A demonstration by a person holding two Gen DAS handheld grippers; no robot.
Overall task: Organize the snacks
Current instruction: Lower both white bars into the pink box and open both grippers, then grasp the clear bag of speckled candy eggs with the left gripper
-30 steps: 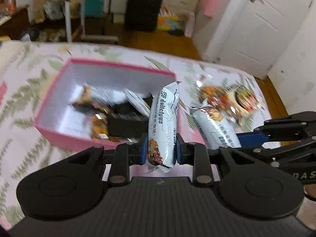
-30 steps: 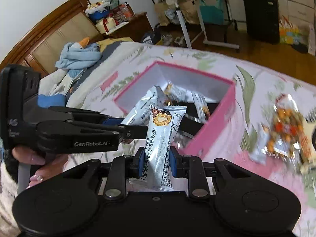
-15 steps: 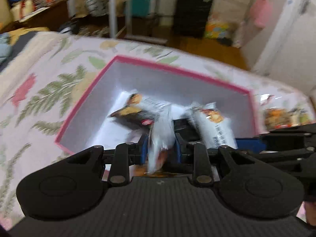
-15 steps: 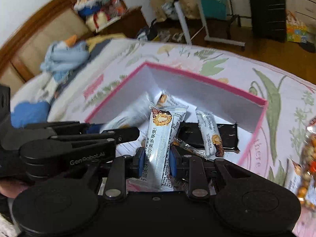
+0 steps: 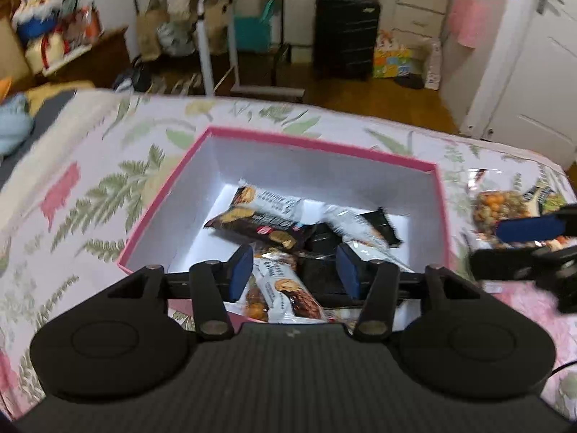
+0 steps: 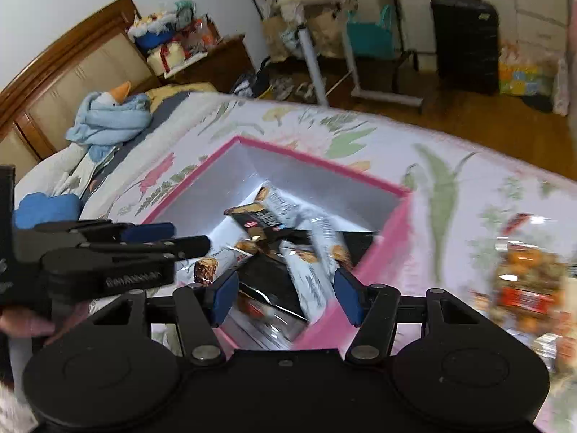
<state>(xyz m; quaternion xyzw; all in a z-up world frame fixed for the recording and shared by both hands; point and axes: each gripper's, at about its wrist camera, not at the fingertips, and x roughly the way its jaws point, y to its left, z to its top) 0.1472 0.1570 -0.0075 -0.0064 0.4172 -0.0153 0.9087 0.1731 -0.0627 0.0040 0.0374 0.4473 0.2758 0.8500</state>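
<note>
Both grippers hang over the pink box with jaws opening and no pad pressing on a snack.

The left gripper is partly spread above a white bar lying loose by the near wall of the box. The right gripper stands wider over the near right corner, with a white bar, blurred, between its pads untouched. More bars lie mid-box; a nut bag sits on the bed beyond the right wall.
</note>
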